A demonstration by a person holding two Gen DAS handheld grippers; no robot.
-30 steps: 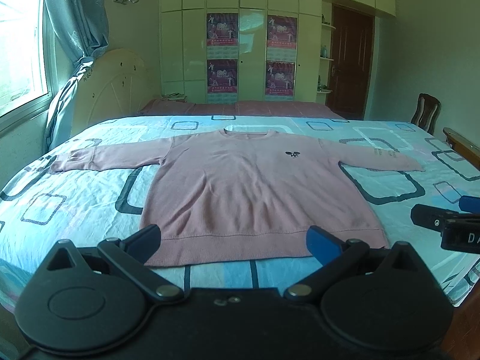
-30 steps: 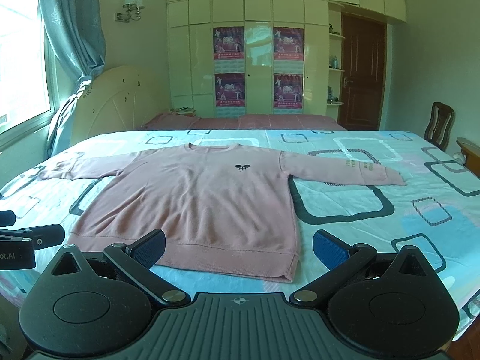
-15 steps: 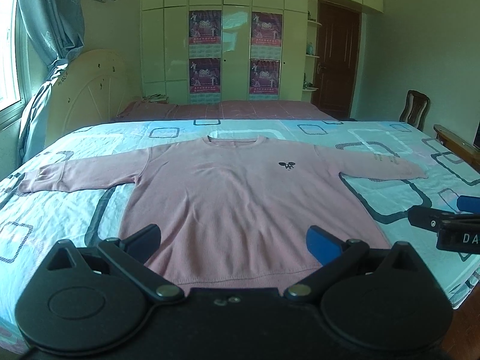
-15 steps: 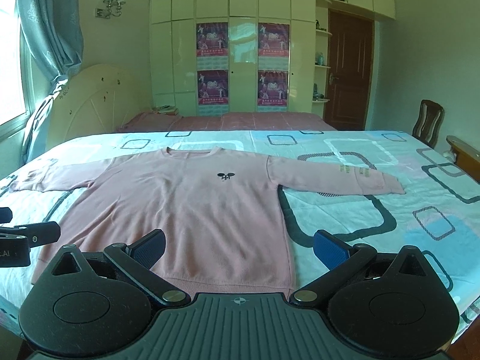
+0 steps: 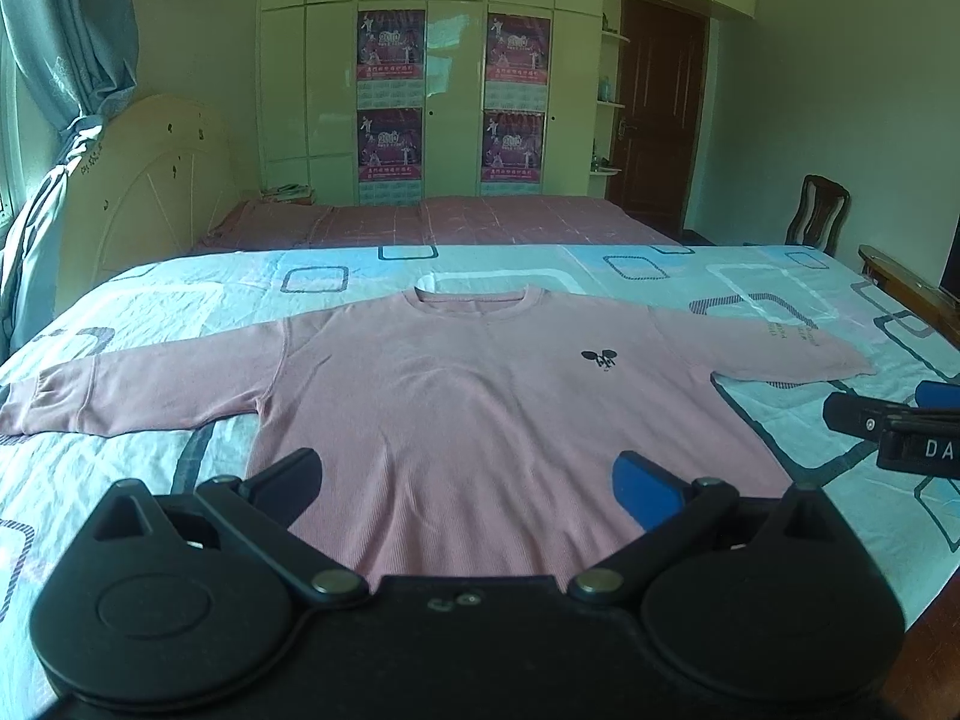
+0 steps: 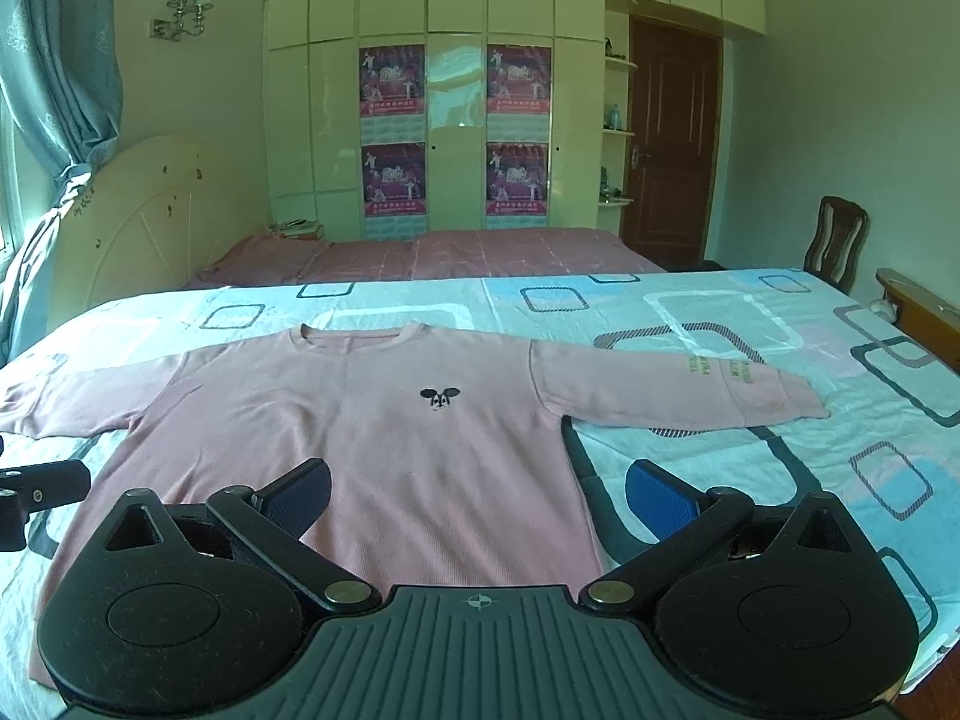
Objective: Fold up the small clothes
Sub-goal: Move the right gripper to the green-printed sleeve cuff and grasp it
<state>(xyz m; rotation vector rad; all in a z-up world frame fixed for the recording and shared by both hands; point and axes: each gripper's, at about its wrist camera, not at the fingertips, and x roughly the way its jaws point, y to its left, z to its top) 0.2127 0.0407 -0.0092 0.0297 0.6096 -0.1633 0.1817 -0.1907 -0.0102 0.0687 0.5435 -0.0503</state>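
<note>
A pink sweater (image 5: 480,414) is lying flat and face up on the bed (image 5: 180,306), sleeves stretched out to either side and neck hole pointing away toward the far wall. Laid out like this, it is showing every edge that a fold needs, so nothing appears to have been folded yet.

The left gripper (image 5: 468,477) is hovering low over the near hem, jaws spread wide and holding nothing. The right gripper (image 6: 477,495) is hovering beside it over the sweater's right side, jaws likewise spread and empty, with the side seam running between its fingers. Each one is showing at the edge of the other's view, so the two are sitting close together at the near edge of the bed. Held wide and low like this, they are probably lining up for a pinch on the hem or the lower corners.

The patterned bedsheet around the sweater is lying smooth, and nothing is resting on the cloth or crowding it. Farther off, a second bed with a reddish cover (image 6: 432,252) is standing behind, then a wardrobe (image 6: 432,90) carrying posters, a brown door (image 6: 672,144), a chair (image 6: 834,240) at the right and a curtain (image 6: 54,72) at the left. All are sitting well apart from the working area.
</note>
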